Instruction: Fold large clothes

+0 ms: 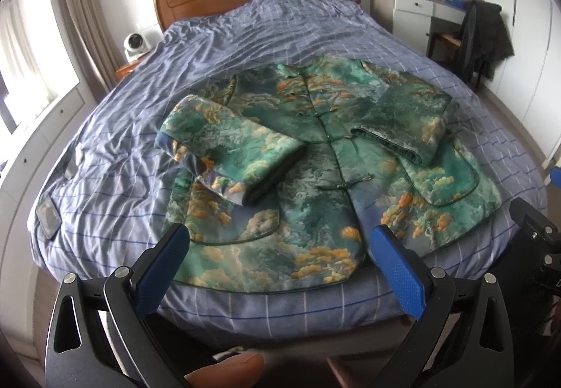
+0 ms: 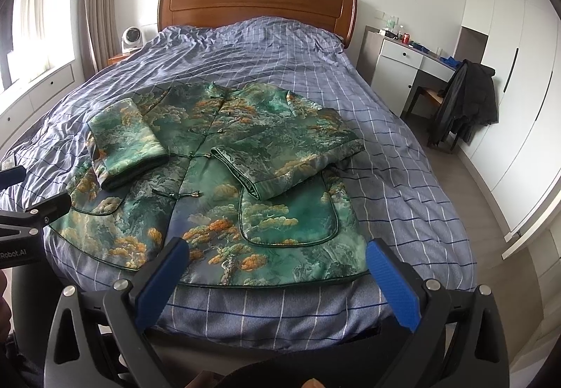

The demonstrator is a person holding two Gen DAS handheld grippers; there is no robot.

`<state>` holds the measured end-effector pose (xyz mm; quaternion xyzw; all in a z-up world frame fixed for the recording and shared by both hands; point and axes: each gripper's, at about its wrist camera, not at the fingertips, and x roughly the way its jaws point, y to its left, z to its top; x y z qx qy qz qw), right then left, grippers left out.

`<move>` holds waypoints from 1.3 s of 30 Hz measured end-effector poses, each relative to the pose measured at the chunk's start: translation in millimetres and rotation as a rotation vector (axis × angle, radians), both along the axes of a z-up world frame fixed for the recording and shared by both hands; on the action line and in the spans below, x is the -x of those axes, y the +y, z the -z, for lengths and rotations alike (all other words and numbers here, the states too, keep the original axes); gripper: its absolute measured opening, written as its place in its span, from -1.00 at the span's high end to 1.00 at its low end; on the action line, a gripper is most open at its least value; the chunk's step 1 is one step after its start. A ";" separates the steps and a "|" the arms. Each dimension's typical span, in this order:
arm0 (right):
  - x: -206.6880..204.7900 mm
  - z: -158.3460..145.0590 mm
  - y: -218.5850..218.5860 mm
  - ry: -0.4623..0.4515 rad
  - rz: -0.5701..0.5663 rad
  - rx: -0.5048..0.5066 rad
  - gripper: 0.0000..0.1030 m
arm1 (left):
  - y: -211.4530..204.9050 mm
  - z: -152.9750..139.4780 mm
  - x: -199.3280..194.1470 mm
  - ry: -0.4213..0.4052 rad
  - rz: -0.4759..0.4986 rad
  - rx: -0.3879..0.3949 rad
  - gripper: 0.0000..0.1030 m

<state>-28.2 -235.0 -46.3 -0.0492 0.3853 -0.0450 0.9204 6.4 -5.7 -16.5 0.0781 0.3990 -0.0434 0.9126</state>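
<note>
A green jacket (image 1: 315,156) (image 2: 210,156) with orange cloud print lies face up on the bed, buttoned down the middle. Both sleeves are folded inward across its chest: the left sleeve (image 1: 231,149) (image 2: 129,142) and the right sleeve (image 1: 403,121) (image 2: 291,156). My left gripper (image 1: 280,240) hovers open above the hem, holding nothing. My right gripper (image 2: 277,253) is also open over the hem's right half, empty. The left tool's black frame (image 2: 24,223) shows at the left edge of the right wrist view.
The bed (image 1: 115,149) (image 2: 403,156) carries a blue checked cover, with a wooden headboard (image 2: 256,5) behind. A phone (image 1: 49,218) lies at the left edge. A white fan (image 1: 135,44) sits on the nightstand. A desk and a chair with a dark coat (image 2: 466,104) stand right.
</note>
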 end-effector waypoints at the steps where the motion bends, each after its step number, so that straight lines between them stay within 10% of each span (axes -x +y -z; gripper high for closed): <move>1: -0.3 0.4 -0.5 0.002 0.000 -0.001 -0.99 | 0.2 0.2 0.2 0.000 0.000 0.000 -0.99; 39: -5.1 6.4 -3.7 0.026 0.028 0.004 -0.99 | 3.3 5.3 -0.7 0.002 -0.011 -0.025 -0.99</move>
